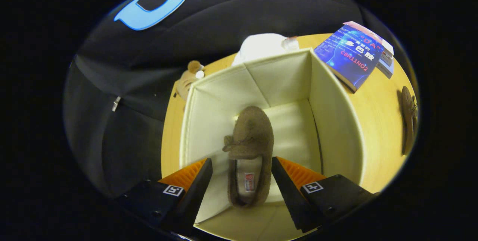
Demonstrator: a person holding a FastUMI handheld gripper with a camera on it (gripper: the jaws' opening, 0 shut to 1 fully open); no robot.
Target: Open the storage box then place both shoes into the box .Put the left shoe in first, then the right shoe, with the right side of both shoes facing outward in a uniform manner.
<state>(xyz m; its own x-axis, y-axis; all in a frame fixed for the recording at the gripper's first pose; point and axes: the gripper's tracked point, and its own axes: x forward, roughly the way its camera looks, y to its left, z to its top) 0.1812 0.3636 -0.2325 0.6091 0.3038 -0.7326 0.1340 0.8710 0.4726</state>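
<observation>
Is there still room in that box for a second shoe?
Yes, it seems. The shoe lies toward the box's left wall, between the open gripper fingers. Bare floor runs from it to the right wall. The left gap is narrow. Outside, bare table lies between the box and the other shoe.

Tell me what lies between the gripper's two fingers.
In the gripper view, the brown shoe lies between the open gripper's fingers, heel end toward the gripper, resting on the floor of the storage box. Neither finger touches it.

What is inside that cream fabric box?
One fuzzy brown slipper lies inside the cream fabric box, between the open tool's fingers, which don't touch it. The floor beneath it is hidden.
</observation>
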